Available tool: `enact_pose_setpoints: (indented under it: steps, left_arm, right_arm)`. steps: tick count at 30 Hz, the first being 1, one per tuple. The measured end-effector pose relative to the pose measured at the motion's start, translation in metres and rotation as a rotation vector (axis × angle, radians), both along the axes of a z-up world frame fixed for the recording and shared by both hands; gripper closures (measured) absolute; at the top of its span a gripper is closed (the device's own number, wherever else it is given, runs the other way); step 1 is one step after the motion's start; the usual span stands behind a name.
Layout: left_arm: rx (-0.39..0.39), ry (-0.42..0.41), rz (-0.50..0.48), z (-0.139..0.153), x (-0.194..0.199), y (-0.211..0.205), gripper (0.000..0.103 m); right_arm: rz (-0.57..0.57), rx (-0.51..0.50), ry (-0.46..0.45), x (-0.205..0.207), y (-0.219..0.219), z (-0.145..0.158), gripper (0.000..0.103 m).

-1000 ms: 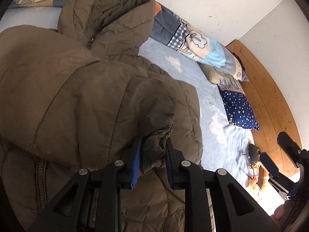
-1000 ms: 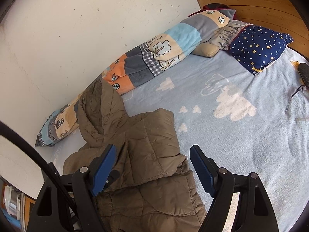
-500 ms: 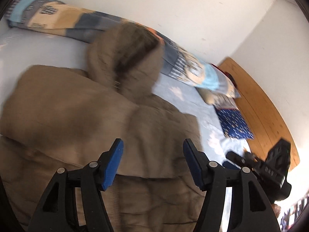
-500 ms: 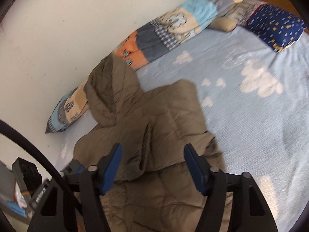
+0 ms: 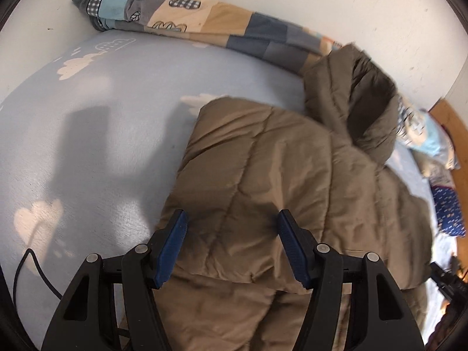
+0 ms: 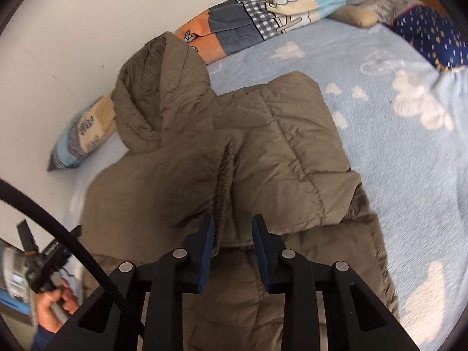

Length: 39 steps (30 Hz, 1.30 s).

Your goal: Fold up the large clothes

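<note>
A brown quilted jacket [image 5: 292, 181] lies on a bed [image 5: 102, 134] covered with a light blue sheet printed with white clouds. Both sleeves are folded inward across the front, so the jacket forms a compact block, and its hood [image 6: 158, 99] points toward the white wall [image 6: 73, 29], leaning against a long patchwork cushion [image 5: 204, 26] that runs along the wall.

The left gripper [image 5: 229, 239] hovers above the lower part of the folded sleeve on its side. Its jaws are released, spread wide with the blue pads well apart, and nothing sits between them; the quilted fabric shows below the gap. The jacket stretches away from these jaws toward the upper right of the left wrist view, with bare sheet to the left.

The right gripper [image 6: 232, 245] is low over the middle of the jacket [image 6: 263, 161], where the two folded sleeves meet along a dark crease. Its jaws are partly closed with a narrow gap between the pads. The crease and the sleeve edges lie right in that gap, but whether the pads pinch the fabric I cannot tell.

A dark blue star-patterned pillow [image 6: 433, 38] lies at the far end of the bed, well apart from the jacket. A black cable [image 6: 67, 234] crosses the lower left of the right wrist view, beside the left hand [image 6: 55, 307].
</note>
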<state>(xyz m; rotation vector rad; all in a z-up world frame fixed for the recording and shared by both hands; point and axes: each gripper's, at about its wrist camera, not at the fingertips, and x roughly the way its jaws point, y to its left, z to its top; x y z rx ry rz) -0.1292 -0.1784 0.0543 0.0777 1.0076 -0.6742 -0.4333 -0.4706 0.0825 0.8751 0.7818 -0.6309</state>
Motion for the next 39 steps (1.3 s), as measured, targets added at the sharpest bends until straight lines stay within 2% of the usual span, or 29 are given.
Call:
enact_pose_setpoints:
  steps: [4, 10, 12, 14, 15, 17, 18, 19, 24, 27, 33, 36, 37, 39]
  left_arm:
    - [0.072, -0.002, -0.014, -0.021, 0.001, -0.006, 0.037]
    - [0.095, 0.007, -0.014, -0.024, 0.005, -0.007, 0.035]
    - [0.058, -0.014, -0.02, -0.008, 0.0, 0.002, 0.035]
    - [0.01, -0.016, -0.04, 0.007, -0.006, 0.017, 0.035]
    - [-0.002, -0.015, -0.053, 0.014, -0.007, 0.025, 0.035]
    - [-0.011, 0.006, -0.075, 0.02, -0.007, 0.046, 0.032]
    - [-0.015, 0.037, -0.082, 0.019, -0.004, 0.058, 0.03]
    - [-0.023, 0.077, -0.088, 0.017, -0.001, 0.07, 0.03]
    - [-0.021, 0.182, -0.072, -0.003, 0.006, 0.117, 0.03]
    - [-0.047, 0.24, -0.103, -0.012, 0.006, 0.127, 0.03]
    - [0.008, 0.267, -0.219, -0.026, -0.006, 0.119, 0.03]
    - [0.042, 0.257, -0.27, -0.03, -0.015, 0.113, 0.044]
    - [0.044, 0.258, -0.287, -0.03, -0.017, 0.11, 0.052]
    - [0.061, 0.243, -0.3, -0.03, -0.021, 0.106, 0.056]
  right_arm:
    - [0.0, 0.008, 0.088, 0.011, -0.007, -0.02, 0.077]
    - [0.031, -0.014, 0.181, 0.019, -0.01, -0.031, 0.079]
    - [0.039, -0.017, 0.18, 0.017, -0.01, -0.026, 0.078]
    - [0.032, 0.006, 0.121, 0.008, -0.011, -0.014, 0.076]
    - [0.027, 0.008, 0.082, -0.001, -0.013, -0.004, 0.074]
    - [0.01, -0.031, 0.051, -0.021, -0.016, 0.014, 0.058]
    - [0.003, -0.047, 0.047, -0.032, -0.018, 0.019, 0.045]
    - [0.004, -0.054, 0.044, -0.046, -0.021, 0.021, 0.038]
    - [0.011, 0.0, 0.089, -0.108, -0.028, 0.005, 0.038]
    - [-0.002, 0.064, 0.106, -0.14, -0.026, -0.012, 0.038]
    - [0.075, 0.205, 0.058, -0.148, -0.014, -0.035, 0.038]
    - [0.131, 0.204, 0.086, -0.136, 0.002, -0.039, 0.04]
    - [0.147, 0.201, 0.09, -0.132, 0.006, -0.039, 0.045]
    - [0.162, 0.165, 0.122, -0.127, 0.012, -0.039, 0.051]
